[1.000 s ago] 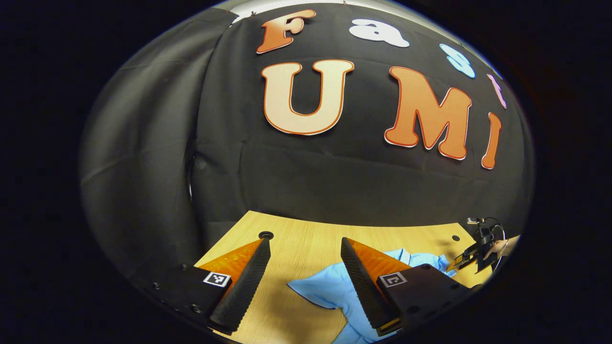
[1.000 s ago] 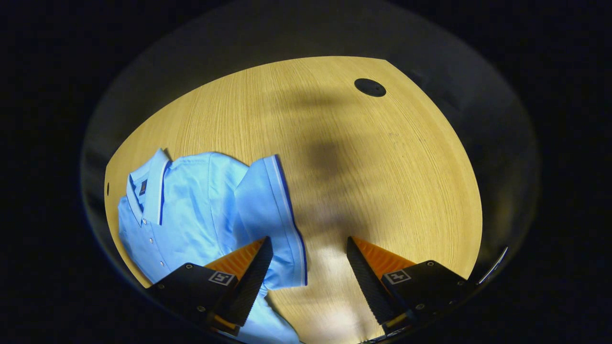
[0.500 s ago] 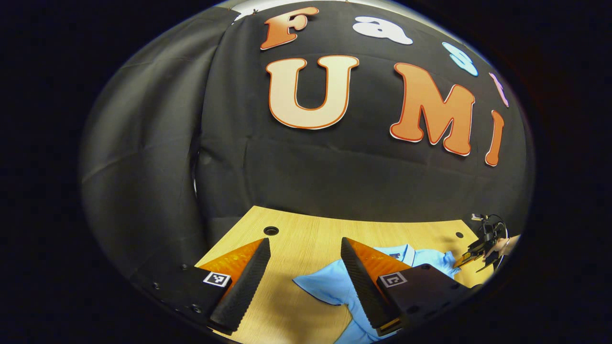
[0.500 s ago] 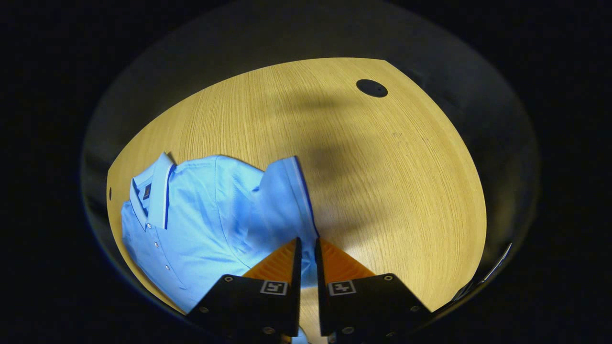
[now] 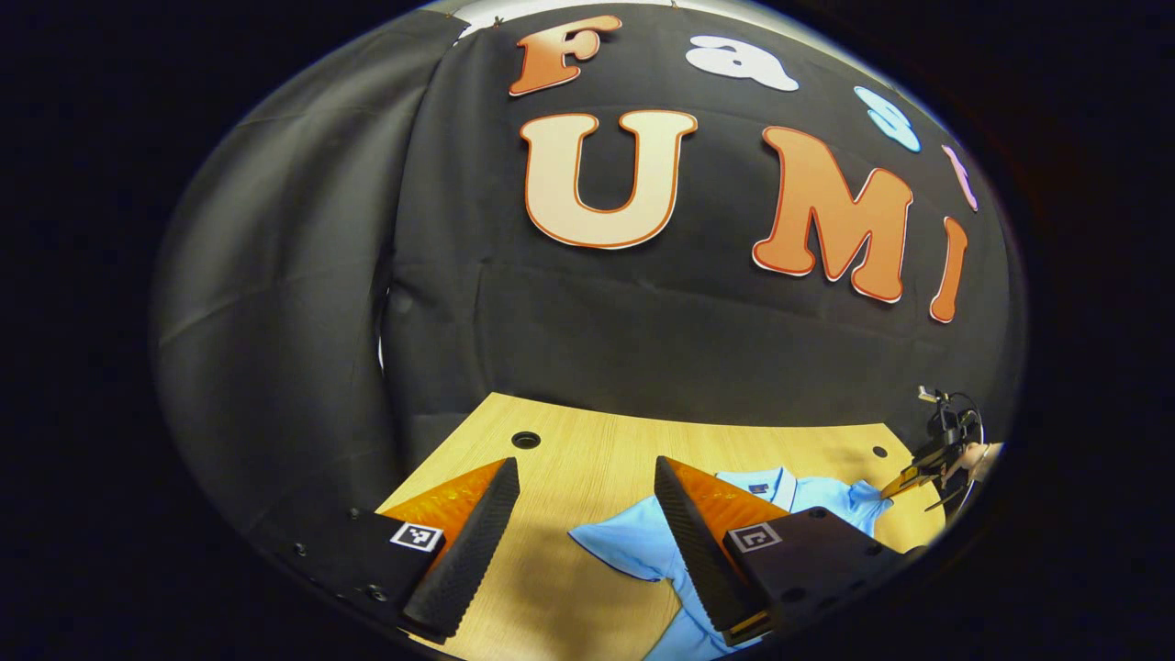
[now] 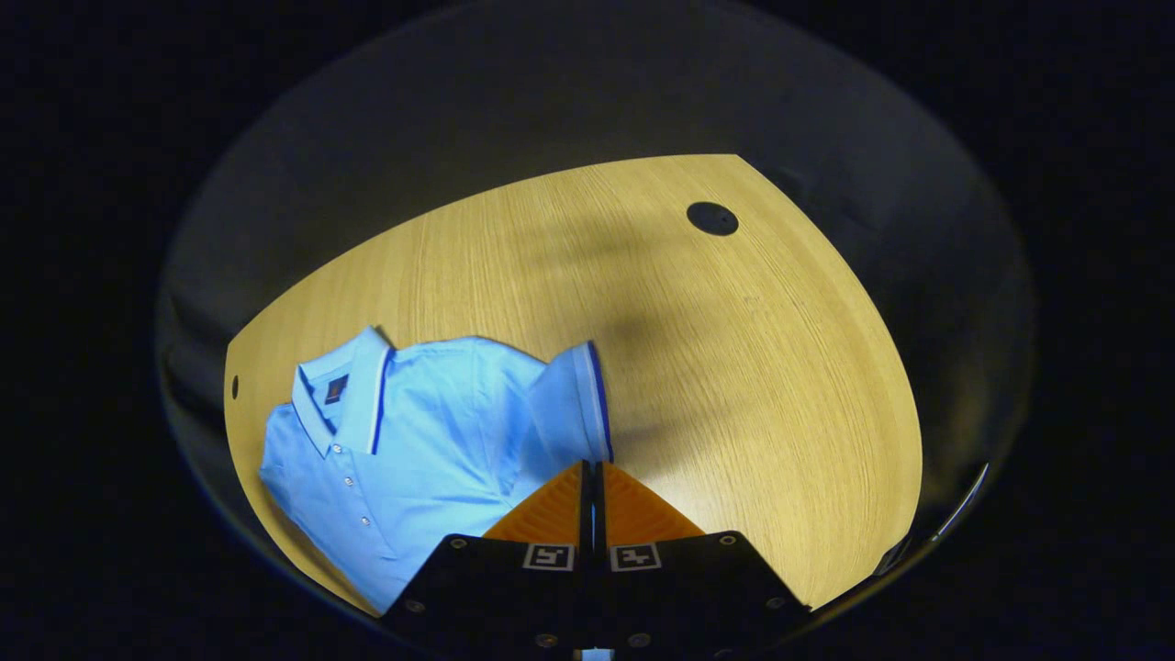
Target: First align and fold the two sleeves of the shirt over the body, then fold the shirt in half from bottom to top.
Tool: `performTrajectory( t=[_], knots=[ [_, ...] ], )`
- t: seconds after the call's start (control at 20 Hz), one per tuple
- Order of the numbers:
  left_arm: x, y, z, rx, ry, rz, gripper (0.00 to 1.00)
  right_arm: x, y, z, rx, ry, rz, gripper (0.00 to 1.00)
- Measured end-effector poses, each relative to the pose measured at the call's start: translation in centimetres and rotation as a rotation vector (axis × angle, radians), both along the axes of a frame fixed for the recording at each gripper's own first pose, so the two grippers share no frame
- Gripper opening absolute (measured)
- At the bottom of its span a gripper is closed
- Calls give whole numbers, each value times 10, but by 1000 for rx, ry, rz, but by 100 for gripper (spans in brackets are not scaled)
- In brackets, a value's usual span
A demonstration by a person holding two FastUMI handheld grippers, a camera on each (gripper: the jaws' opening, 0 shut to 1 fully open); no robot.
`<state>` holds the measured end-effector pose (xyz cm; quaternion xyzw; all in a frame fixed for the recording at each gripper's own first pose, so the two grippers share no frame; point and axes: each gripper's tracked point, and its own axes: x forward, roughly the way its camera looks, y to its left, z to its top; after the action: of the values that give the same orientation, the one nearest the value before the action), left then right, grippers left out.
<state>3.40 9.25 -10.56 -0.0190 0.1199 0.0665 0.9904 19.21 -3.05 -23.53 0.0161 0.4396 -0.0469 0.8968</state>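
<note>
Left gripper view: the booth wall [image 5: 643,349] is seen upright beyond the table [image 5: 587,450], with a round hole [image 5: 526,440] near the table's far left corner.
Left gripper [image 5: 581,477]: its fingers are spread wide and level above the table, with nothing held between them.
Shirt [image 5: 633,546]: in the left gripper view, one sleeve is seen lying flat just beside the gripper's right finger; the collar is partly hidden behind that finger.
Right gripper, far off [image 5: 904,484]: it is seen at the right edge of the left gripper view, held by a hand [image 5: 978,456], with its tip at the shirt's far sleeve.
Right gripper view: the table [image 6: 734,367] is looked down on from above; the shirt [image 6: 413,441] is laid at the left, collar [image 6: 353,399] and buttons shown.
Right gripper [image 6: 592,477]: its fingers are pressed together, pinching the striped sleeve [image 6: 574,404], which is lifted at the hem.
</note>
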Motion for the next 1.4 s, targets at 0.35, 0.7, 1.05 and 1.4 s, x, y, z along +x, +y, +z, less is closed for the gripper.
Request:
performTrajectory(
  t=[0.35,0.7,1.05,1.4],
  knots=[
    [-2,3,1,-11,-22,-11,99,-18,67,26,-38,-67,128,0],
    [-7,18,-5,-33,-16,-7,99,-19,112,18,-83,-64,173,0],
    [-9,24,-15,-40,16,-1,97,-11,86,-9,-128,31,126,54],
    [-8,30,-23,-31,53,11,97,-15,78,-56,-224,150,121,75]
  ],
)
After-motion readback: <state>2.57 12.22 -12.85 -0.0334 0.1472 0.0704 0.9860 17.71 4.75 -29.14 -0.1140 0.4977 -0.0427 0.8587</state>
